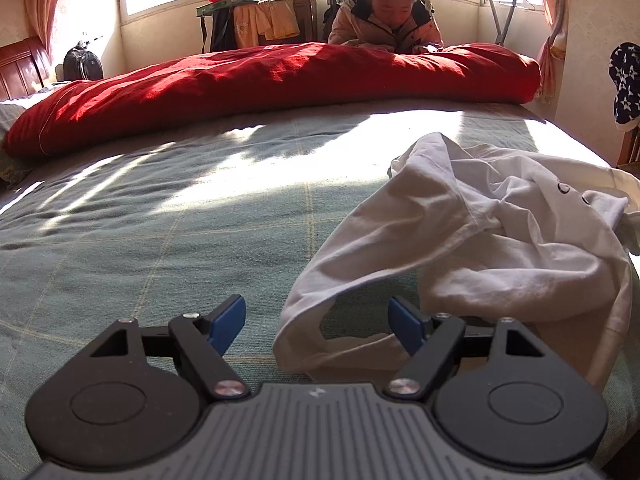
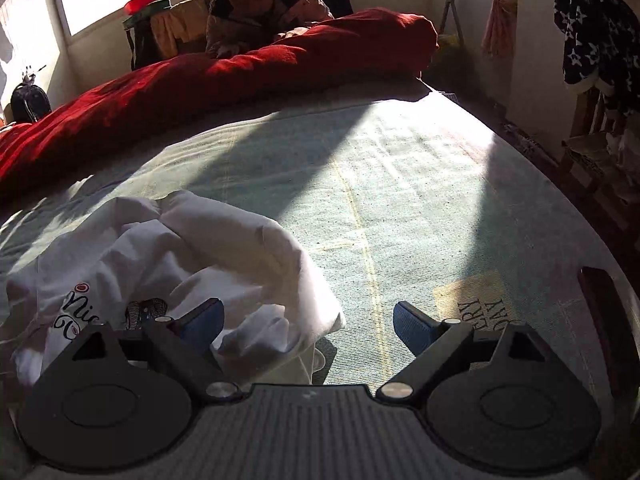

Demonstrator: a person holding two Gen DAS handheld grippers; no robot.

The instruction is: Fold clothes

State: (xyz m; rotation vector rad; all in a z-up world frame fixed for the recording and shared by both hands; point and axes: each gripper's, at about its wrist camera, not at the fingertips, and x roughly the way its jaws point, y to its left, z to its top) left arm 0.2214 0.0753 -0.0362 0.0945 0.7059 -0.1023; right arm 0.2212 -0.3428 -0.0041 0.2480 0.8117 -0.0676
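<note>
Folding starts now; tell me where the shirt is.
The white shirt lies crumpled on the green bedsheet, right of the left gripper, left of the right gripper.

- The white shirt [image 2: 168,248] has curly letters on it that look like "Nic"; the rest is hidden.
- The bed sheet [image 2: 400,200] has a yellow patch [image 2: 476,300] with upside-down letters, "ERY" and "DAY".

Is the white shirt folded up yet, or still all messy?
Still messy. The white shirt lies crumpled in a heap on the bed, sleeves twisted, no neat folds.
</note>
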